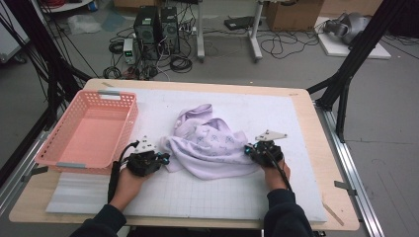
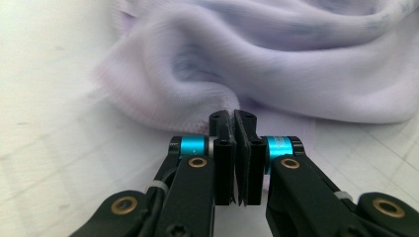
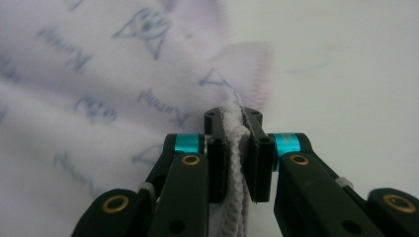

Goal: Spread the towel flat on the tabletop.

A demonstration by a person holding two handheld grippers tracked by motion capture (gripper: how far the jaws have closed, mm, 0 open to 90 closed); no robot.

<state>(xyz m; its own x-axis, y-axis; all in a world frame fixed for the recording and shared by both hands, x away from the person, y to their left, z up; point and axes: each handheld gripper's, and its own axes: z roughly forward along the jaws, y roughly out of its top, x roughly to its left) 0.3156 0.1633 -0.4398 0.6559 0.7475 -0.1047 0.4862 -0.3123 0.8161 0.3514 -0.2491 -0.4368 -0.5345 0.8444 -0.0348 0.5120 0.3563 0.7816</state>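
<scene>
A person sits at a table (image 1: 316, 148) covered by a white gridded mat (image 1: 207, 192), holding a pair of tongs in each hand. Farthest left, beyond and to the outer side of the left tongs (image 1: 164, 157), a pink plastic basket (image 1: 87, 129) stands on the table near them, with nothing visible inside it. The left tongs rest low over the mat, pointing inward at the left edge of a crumpled pale lilac garment (image 1: 207, 143). In the left gripper view the left tongs (image 2: 236, 117) have their jaws pressed together, the tips right at a rolled fold of the garment (image 2: 257, 74); whether a thin edge of cloth is caught between them cannot be made out. The garment lies bunched in a heap between the two tongs, spreading away from both toward the far side of the table, its fabric printed with small blue-grey marks and lettering. At its right edge, the right tongs (image 1: 248, 149) point inward at the cloth. In the right gripper view the right tongs (image 3: 236, 116) are clamped on a stitched hem of the garment (image 3: 99, 89), a thick strip of it squeezed between the jaws and running down toward the camera.
</scene>
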